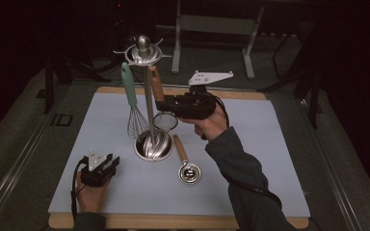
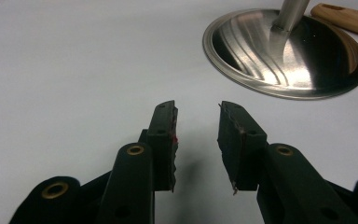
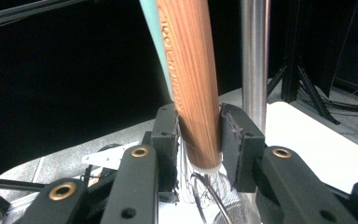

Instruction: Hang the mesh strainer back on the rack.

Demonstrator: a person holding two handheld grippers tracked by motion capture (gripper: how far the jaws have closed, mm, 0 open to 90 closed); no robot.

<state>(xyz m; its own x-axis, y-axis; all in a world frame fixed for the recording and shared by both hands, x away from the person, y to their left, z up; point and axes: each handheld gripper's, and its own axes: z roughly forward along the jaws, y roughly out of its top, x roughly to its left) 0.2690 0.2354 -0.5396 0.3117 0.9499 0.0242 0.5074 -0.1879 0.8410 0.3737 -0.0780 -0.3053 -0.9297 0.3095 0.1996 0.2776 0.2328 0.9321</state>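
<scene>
Fingers (image 3: pixel 165 135) of the right gripper (image 1: pixel 160 103) sit on either side of the strainer (image 1: pixel 157 84)'s wooden handle, low on it, just above the point where the wire hoop begins. In the right gripper view the two pads appear to lie against the wood on both sides, so I read this as a clamp on the handle, though a light one.

The strainer hangs at the stand (image 1: pixel 148 106), its top up by the hooked crown and its mesh bowl just right of the pole. The handle's long axis runs nearly upright, leaning a little away from the pole at the bottom. The right gripper comes in level from the right, so its fingers cross that axis squarely.

A teal-handled whisk (image 1: pixel 129 86) hangs on the left side of the same pole, close behind the strainer handle as the right gripper sees it. A wooden-handled ladle (image 1: pixel 189 173) lies flat on the surface (image 1: pixel 270 159), near and right of the stand's round base.

The left gripper (image 1: pixel 111 161) rests well apart at the near left, its fingers (image 2: pixel 163 135) spread with nothing between them, pointing towards the base. The right hand is clearly the nearer one. Any lift or release has to follow that upright line, clear of the pole and the whisk.
</scene>
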